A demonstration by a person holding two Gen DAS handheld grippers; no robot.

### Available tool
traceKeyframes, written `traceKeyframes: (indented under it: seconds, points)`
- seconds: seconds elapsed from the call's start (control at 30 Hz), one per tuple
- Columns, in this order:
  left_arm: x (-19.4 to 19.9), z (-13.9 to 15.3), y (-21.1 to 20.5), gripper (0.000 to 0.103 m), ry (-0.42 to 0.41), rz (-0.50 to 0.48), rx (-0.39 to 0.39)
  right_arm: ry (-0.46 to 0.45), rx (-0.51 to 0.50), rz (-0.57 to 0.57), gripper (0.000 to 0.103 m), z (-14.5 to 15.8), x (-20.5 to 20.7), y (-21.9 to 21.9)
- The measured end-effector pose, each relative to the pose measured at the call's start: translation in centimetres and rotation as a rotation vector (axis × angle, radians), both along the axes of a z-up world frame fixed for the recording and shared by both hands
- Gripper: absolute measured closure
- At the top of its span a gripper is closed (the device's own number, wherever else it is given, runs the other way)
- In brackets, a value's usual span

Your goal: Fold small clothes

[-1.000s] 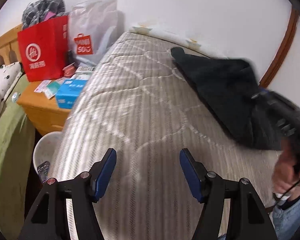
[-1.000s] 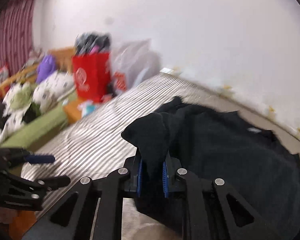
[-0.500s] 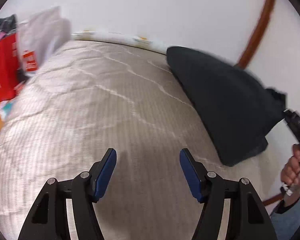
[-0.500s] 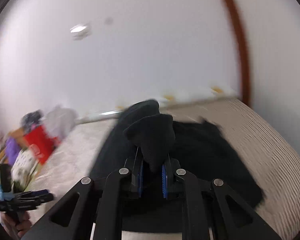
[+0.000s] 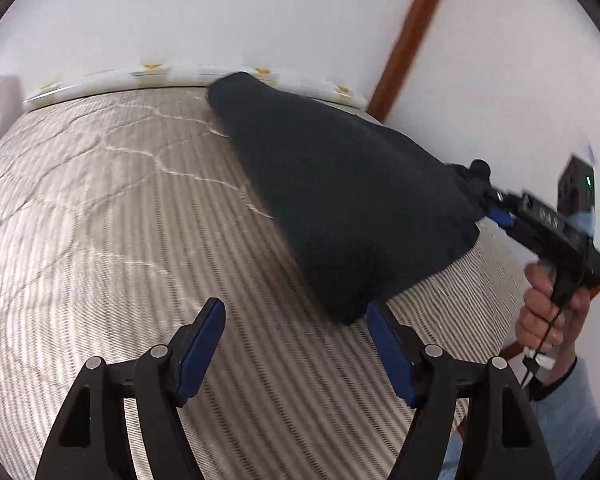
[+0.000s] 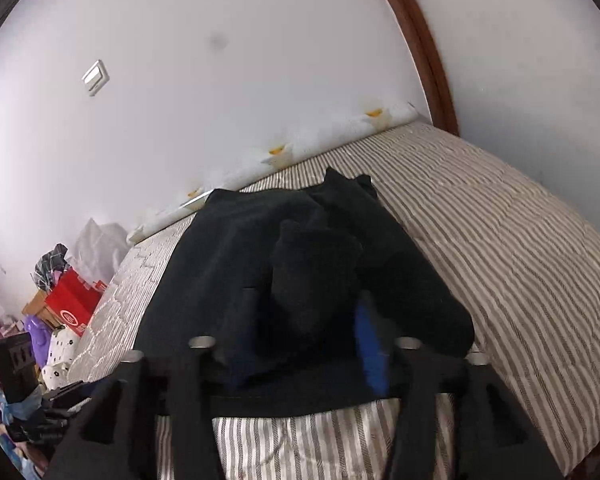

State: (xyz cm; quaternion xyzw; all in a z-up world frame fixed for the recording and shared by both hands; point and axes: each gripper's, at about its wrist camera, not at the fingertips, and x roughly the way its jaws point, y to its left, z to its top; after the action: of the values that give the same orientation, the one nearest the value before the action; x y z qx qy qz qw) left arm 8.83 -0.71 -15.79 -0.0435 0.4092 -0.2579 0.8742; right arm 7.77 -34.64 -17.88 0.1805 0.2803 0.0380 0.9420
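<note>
The black garment (image 5: 340,200) lies across the striped bed (image 5: 120,220), one corner lifted off it toward the right tool (image 5: 496,210). In the wrist view that tool's fingers look parted and blurred around a bunch of cloth, so whether it pinches cannot be told. The left tool (image 5: 296,340) stands spread and empty just short of the near hem. The fabric judges soft, light and limp (it sags between bed and tool); best taken at corners or hem. The quilted bed gives under pressure. A white wall (image 6: 260,60) and brown wooden trim (image 6: 420,48) stand behind; a red bag (image 6: 74,304) sits beyond the bed.
</note>
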Motion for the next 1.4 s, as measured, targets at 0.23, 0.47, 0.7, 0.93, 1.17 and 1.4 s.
traceKeyframes:
  seconds: [0.23,0.47,0.7,0.93,1.17,1.4]
  points:
    - [1.5,-1.0,-4.1,0.031,-0.001,-0.036,0.066,0.068,0.079,-0.022,0.041,-1.9,5.5,-0.6]
    - [3.5,-1.7,-6.1,0.031,0.010,0.005,0.128,-0.004,0.055,-0.034,0.089,-0.5,6.4,-2.0]
    - [3.2,-1.3,-6.5,0.031,0.005,-0.011,0.137,-0.047,0.032,-0.160,0.089,-2.0,3.0,-7.5]
    - [3.0,-0.6,-7.6,0.034,-0.027,0.013,0.123,0.053,0.029,-0.156,0.055,-3.0,2.1,-7.7]
    - [4.0,-0.4,-8.5,0.069,-0.053,0.065,0.096,0.134,0.062,-0.143,0.064,-4.8,3.7,-6.8]
    - [3.5,1.2,-6.2,0.081,-0.108,0.182,0.081,0.132,0.013,-0.081,0.082,-3.8,6.6,-3.0]
